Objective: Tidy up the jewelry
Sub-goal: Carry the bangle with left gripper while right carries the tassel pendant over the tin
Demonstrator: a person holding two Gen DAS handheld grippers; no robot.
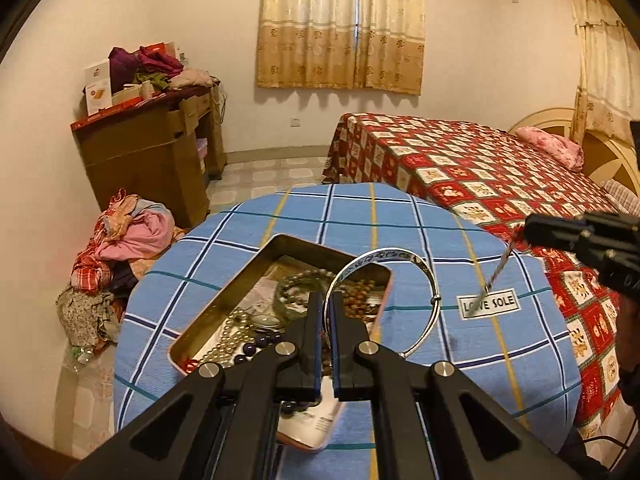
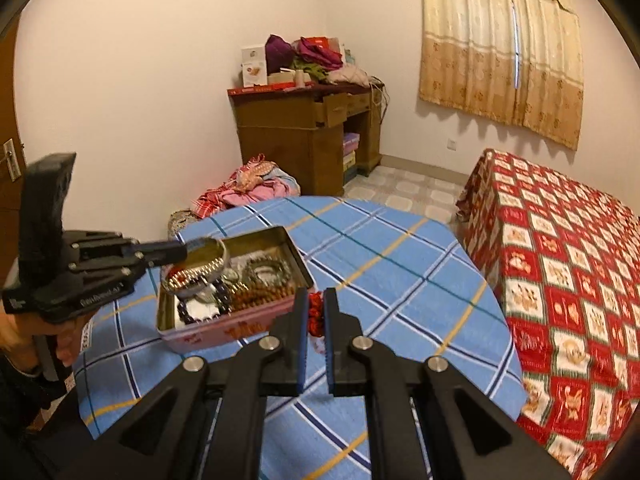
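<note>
My left gripper [image 1: 327, 300] is shut on a silver bangle [image 1: 384, 258] with a blue pattern, held above an open tin [image 1: 224, 298]. The tin holds several bead bracelets and a pearl string and rests on a round table with a blue checked cloth [image 1: 500, 340]. My right gripper [image 2: 316, 296] is shut on a red knotted cord [image 2: 316, 318], raised over the cloth just right of the tin [image 2: 224, 330]. In the left wrist view the right gripper [image 1: 527, 233] shows at the right with the twisted cord [image 1: 498, 272] dangling. The right wrist view shows the left gripper [image 2: 182, 250] and bangle [image 2: 210, 258] over the tin's far left corner.
A bed with a red patterned cover [image 1: 460, 168] stands close to the table's right side. A wooden desk [image 1: 152, 152] piled with clothes is by the far wall. A heap of clothes [image 1: 120, 248] lies left of the table. A hand [image 2: 24, 336] grips the left tool.
</note>
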